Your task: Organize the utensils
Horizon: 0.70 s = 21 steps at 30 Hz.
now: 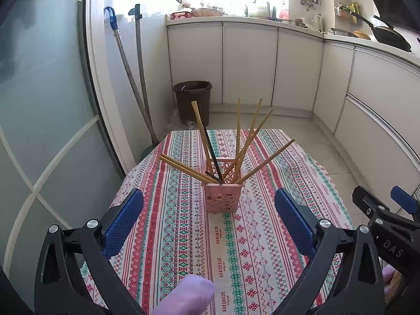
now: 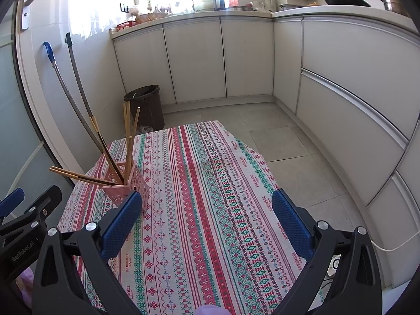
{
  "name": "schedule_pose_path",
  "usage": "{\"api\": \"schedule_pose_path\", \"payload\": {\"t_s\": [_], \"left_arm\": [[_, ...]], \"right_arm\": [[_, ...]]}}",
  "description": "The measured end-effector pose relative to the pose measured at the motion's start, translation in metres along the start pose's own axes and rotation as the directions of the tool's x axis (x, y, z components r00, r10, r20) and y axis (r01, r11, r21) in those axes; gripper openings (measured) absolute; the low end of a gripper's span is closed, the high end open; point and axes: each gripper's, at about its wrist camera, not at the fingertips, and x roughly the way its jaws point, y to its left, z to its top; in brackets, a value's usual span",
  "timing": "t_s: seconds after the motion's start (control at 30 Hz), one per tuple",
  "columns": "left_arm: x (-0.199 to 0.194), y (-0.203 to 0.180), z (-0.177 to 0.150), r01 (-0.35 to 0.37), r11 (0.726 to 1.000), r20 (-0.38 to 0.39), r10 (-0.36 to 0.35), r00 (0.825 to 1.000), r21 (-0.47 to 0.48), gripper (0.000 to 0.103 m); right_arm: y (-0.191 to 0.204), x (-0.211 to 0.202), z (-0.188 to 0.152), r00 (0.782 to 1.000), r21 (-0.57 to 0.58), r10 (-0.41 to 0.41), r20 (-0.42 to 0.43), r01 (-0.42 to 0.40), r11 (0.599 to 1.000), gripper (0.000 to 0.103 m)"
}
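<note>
A small pink perforated holder [image 1: 223, 197] stands upright on the patterned tablecloth [image 1: 249, 249], holding several wooden chopsticks [image 1: 237, 136] and a dark one that fan outward. My left gripper [image 1: 208, 207] is open, blue pads wide apart, nearer the camera than the holder and empty. In the right wrist view the same holder [image 2: 126, 186] with its chopsticks [image 2: 130, 141] sits at the left, just beyond my left fingertip. My right gripper [image 2: 203, 212] is open over bare tablecloth [image 2: 210, 183], empty. Each gripper shows at the edge of the other's view.
A dark bin [image 1: 193, 99] stands on the floor beyond the table, beside two mop handles [image 1: 131, 78] leaning on the wall. White cabinets [image 2: 197, 57] and a cluttered counter wrap the back and right. Tiled floor [image 2: 288, 144] lies to the table's right.
</note>
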Motion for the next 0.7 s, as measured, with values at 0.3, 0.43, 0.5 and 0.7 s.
{"api": "schedule_pose_path", "payload": {"t_s": [0.3,0.43,0.5,0.7], "left_arm": [[0.0007,0.0006,0.0006,0.001,1.0,-0.006,-0.001,1.0,-0.007,0.096],[0.0007,0.0002,0.0002,0.004,1.0,-0.007,-0.004,1.0,-0.002,0.096],[0.001,-0.0011,0.0,0.004,1.0,-0.008,-0.004,1.0,0.005,0.096],[0.0026,-0.0014,-0.0001,0.009,1.0,-0.011,-0.009,1.0,0.003,0.093]], "right_arm": [[0.0006,0.0019,-0.0004,1.0,-0.002,0.002,-0.007,-0.002,1.0,0.096],[0.0007,0.0031,0.0001,1.0,-0.002,0.008,-0.016,-0.008,1.0,0.096],[0.0008,0.0035,-0.0001,1.0,-0.002,0.01,-0.018,-0.01,1.0,0.096],[0.0011,0.0044,-0.0007,1.0,-0.004,0.009,-0.024,-0.009,1.0,0.096]]}}
